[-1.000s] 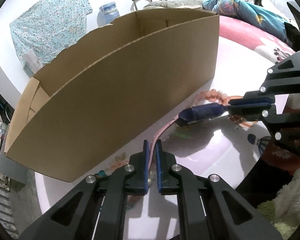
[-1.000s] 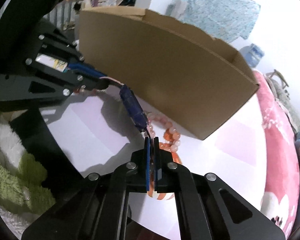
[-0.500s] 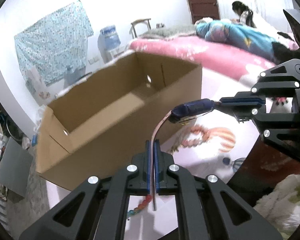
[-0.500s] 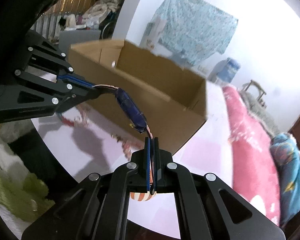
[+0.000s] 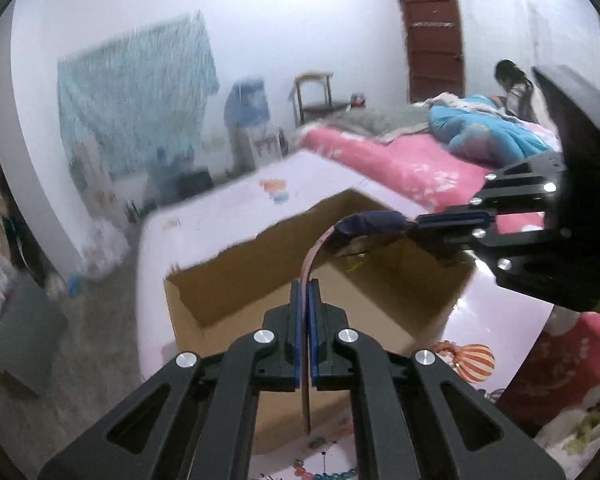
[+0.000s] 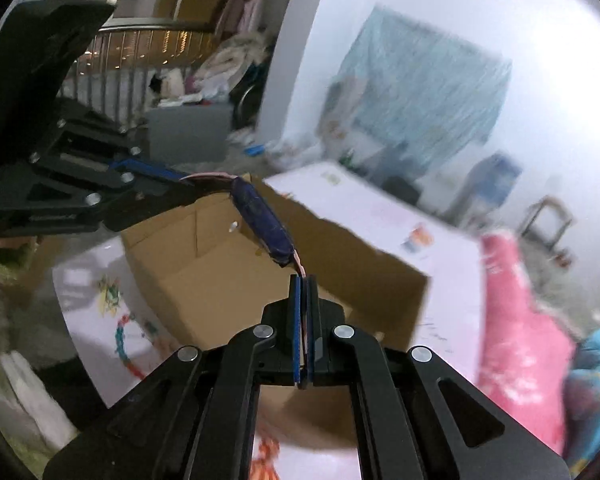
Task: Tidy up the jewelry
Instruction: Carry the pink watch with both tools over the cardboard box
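A pink cord (image 5: 315,250) carries a long dark blue piece (image 5: 374,224) at its middle and is stretched between both grippers. My left gripper (image 5: 305,286) is shut on one end, and a loose tail hangs below its jaws. My right gripper (image 6: 303,280) is shut on the other end, just past the blue piece (image 6: 260,224). In the left wrist view the right gripper (image 5: 416,224) reaches in from the right. The left gripper (image 6: 180,178) enters the right wrist view from the left. The cord hangs in the air over the open cardboard box (image 5: 236,292).
The box (image 6: 340,264) stands on a white printed table (image 5: 204,216). Bead bracelets lie on the table near the box's front (image 5: 324,474) and at its side (image 6: 122,340). A pink bed (image 5: 400,160) with a person on it lies behind.
Both grippers have risen with the cord, from table height beside the box wall to above its open top. The box's inside now shows.
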`<state>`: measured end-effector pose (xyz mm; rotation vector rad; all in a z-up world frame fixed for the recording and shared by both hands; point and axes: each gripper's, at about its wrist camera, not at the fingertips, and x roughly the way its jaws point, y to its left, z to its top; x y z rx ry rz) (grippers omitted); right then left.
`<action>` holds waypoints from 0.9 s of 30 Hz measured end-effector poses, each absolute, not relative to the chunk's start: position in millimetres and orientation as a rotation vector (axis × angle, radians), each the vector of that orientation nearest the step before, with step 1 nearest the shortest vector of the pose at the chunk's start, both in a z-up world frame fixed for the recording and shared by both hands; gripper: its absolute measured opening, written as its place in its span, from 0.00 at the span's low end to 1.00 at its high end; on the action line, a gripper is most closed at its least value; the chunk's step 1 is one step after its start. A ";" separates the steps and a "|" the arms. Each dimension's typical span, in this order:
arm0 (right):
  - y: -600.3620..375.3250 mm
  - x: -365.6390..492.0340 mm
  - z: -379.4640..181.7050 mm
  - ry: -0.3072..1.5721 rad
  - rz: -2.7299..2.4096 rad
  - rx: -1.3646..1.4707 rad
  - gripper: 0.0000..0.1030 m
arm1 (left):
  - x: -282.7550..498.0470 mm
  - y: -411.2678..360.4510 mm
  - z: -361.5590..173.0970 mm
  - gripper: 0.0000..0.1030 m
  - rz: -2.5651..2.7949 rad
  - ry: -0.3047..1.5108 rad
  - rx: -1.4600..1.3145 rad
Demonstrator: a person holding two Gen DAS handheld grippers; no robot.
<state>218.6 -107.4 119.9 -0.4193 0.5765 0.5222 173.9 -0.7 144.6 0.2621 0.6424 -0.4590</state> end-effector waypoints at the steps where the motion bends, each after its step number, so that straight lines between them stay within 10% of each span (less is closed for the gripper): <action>1: -104.3 241.5 114.7 0.641 0.549 -0.393 0.00 | 191.5 4.3 139.9 0.03 -0.460 0.692 0.246; 15: -70.5 401.2 37.5 1.217 0.667 -0.208 0.01 | 323.8 24.4 57.3 0.03 -0.428 1.093 0.198; 27: -82.1 353.7 85.1 1.081 0.678 -0.180 0.00 | 305.9 37.9 96.1 0.03 -0.457 0.997 0.121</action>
